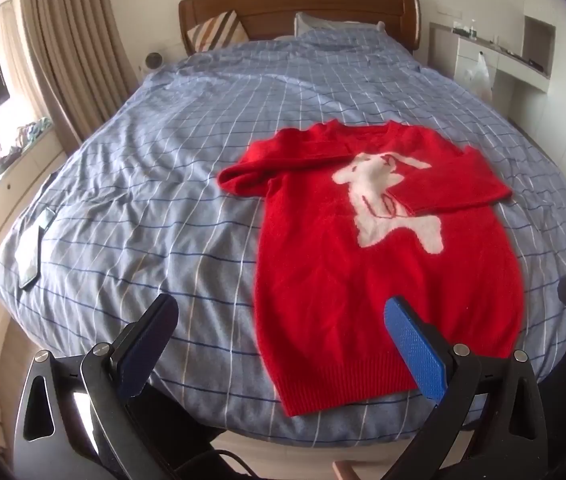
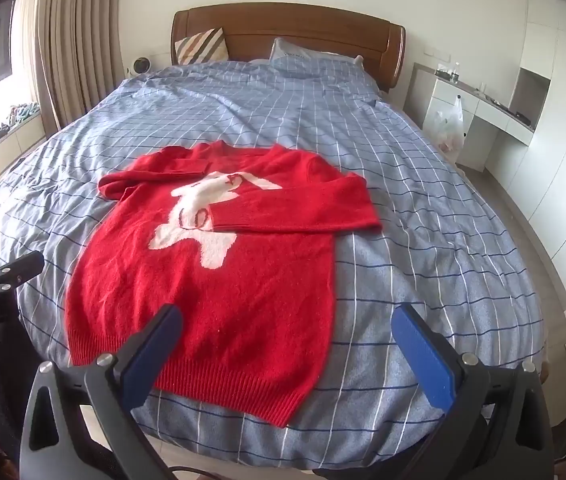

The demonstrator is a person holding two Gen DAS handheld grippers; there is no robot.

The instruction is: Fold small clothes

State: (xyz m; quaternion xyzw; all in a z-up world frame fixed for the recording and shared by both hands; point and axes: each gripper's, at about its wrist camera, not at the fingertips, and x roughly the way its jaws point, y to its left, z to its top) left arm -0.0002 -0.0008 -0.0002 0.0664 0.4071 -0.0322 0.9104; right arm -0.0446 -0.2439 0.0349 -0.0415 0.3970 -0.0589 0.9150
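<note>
Near the foot edge of the bed (image 2: 423, 184), toward its middle, your red sweater (image 2: 219, 296) lies flat and face up, white animal motif showing, ribbed hem closest to you and neckline pointing at the headboard (image 2: 283, 24). Both sleeves are already folded inward across the chest: the right sleeve (image 2: 295, 210) crosses over the motif, the left sleeve (image 1: 283, 164) lies bunched below the collar. You judge the sleeve step done; what seems left is bringing the hem up toward the neckline, perhaps after narrowing the sides.

Your left gripper (image 1: 279, 328) hovers over the hem's left corner, fingers spread wide and holding nothing. Your right gripper (image 2: 287, 340) hangs over the hem's right part, fingers equally wide and empty.

For room, you have plenty: the checked duvet stretches bare beyond the collar up to the pillow (image 2: 307, 58), and to both sides of the sweater. A phone (image 1: 35, 248) rests near the bed's left edge, well apart from the garment. Mind the foot edge, though; the hem sits just beside it, so a downward drag would likely slide the knit off.
</note>
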